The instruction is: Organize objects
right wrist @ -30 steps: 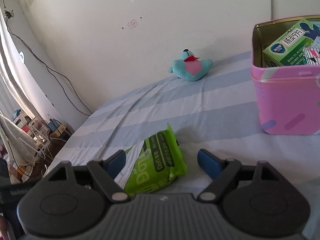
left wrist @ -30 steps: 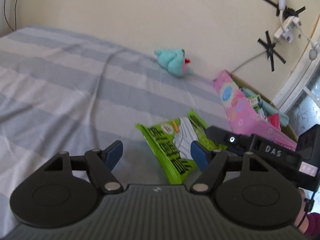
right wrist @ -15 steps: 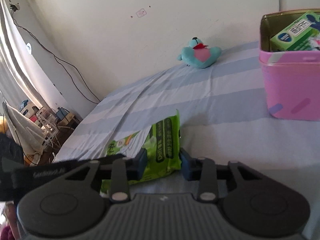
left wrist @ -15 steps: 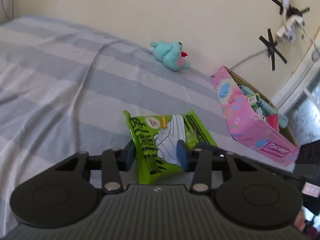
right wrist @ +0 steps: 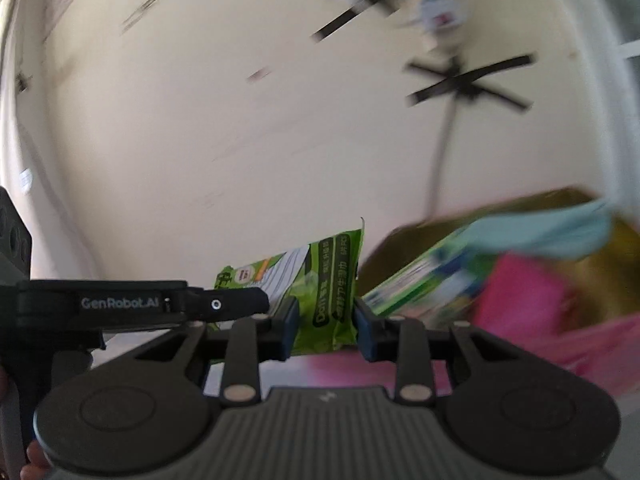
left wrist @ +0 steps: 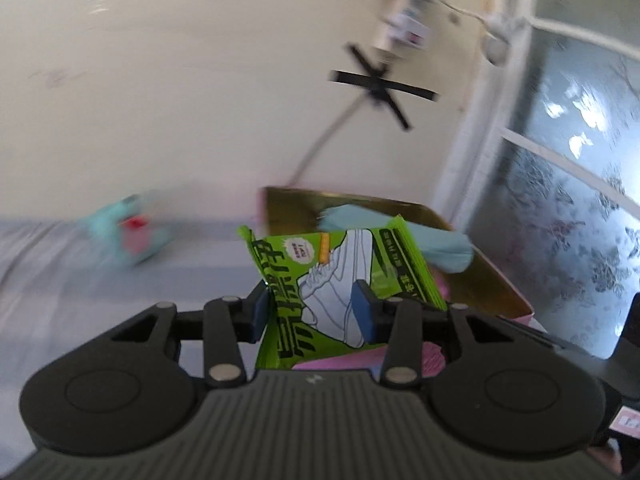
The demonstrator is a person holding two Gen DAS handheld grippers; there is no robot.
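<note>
Two grippers, left gripper (left wrist: 314, 312) and right gripper (right wrist: 324, 322), clamp one green packet (left wrist: 320, 276) before the pink tin (right wrist: 600, 336) holding boxes.

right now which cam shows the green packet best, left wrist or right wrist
The left wrist view. There the green packet faces the camera, its printed front sharp and mostly visible between the left gripper pads. The right wrist view shows the packet more edge-on and smaller, clamped by the right gripper, with the left gripper's finger covering part.

1 green packet (left wrist: 332, 276), 1 pink tin (left wrist: 516, 306), 1 teal plush toy (left wrist: 132, 236), 2 claws (left wrist: 314, 312) (right wrist: 324, 326).
</note>
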